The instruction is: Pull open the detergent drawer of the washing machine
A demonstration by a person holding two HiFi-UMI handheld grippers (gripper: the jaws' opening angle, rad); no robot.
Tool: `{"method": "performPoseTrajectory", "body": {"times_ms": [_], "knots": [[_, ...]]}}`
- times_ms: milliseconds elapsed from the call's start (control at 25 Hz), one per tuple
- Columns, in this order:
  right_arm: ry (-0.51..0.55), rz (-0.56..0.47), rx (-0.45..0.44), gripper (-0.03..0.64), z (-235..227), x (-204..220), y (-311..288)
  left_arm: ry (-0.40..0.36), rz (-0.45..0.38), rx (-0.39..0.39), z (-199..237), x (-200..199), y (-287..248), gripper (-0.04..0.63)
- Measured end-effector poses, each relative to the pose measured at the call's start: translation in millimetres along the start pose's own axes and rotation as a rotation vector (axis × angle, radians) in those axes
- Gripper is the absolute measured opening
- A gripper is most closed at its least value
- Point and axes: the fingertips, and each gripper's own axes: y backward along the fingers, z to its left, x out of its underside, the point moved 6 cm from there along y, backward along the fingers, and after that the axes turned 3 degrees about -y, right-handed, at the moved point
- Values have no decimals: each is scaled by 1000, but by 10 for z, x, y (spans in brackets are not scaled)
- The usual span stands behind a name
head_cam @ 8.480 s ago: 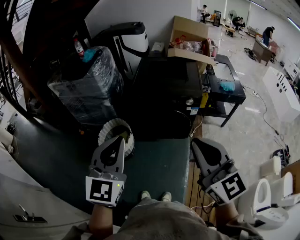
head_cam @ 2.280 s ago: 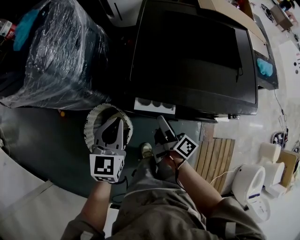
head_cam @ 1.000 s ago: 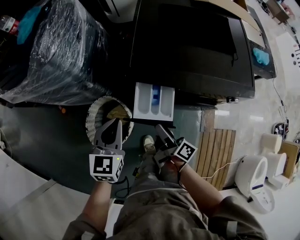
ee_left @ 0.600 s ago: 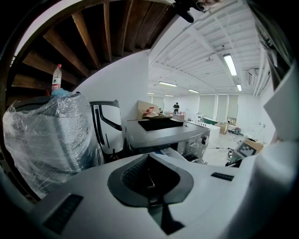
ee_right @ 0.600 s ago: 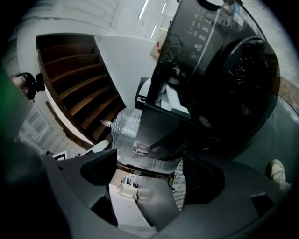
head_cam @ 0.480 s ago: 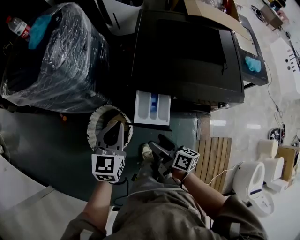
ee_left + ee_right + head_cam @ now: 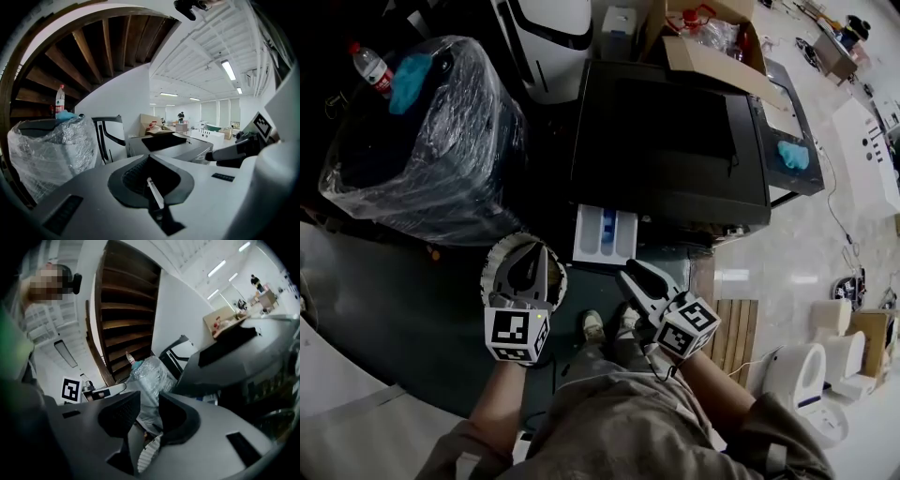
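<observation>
The black washing machine (image 7: 675,131) stands ahead of me, and its white detergent drawer (image 7: 607,234), with a blue insert, is pulled out of the front. My right gripper (image 7: 632,271) hovers just below and to the right of the drawer without touching it. Its jaws are closing, and a narrow gap remains with nothing between them (image 7: 149,399). Left of the drawer, my left gripper (image 7: 531,253) is held level with its pads pressed together and nothing in them (image 7: 148,159). The left gripper view looks across the machine's top (image 7: 173,142).
A plastic-wrapped appliance (image 7: 431,150) with a bottle (image 7: 367,64) on top stands left of the machine. A round white ribbed basket (image 7: 495,263) lies under the left gripper. A cardboard box (image 7: 703,47) sits behind the machine. A black table (image 7: 792,178) and wooden slats (image 7: 733,323) are on the right.
Both grippers have risen. The right gripper has rolled so its marker cube faces up, and its jaws have narrowed. The drawer stays pulled out.
</observation>
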Motion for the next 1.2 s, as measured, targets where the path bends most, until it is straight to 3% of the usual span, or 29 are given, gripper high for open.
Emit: {"method": "performPoseTrajectory", "body": {"times_ms": [360, 680, 880, 1200], "knots": [[379, -116, 27, 75, 458, -1053, 108, -100, -104, -22, 61, -561, 150, 17], [526, -208, 29, 52, 893, -1621, 277, -241, -202, -14, -32, -1098, 276, 17], [584, -261, 21, 40, 1119, -1849, 432, -184, -297, 2, -106, -1434, 428, 17], [697, -262, 42, 31, 1248, -2004, 540, -170, -308, 7, -83, -1598, 561, 17]]}}
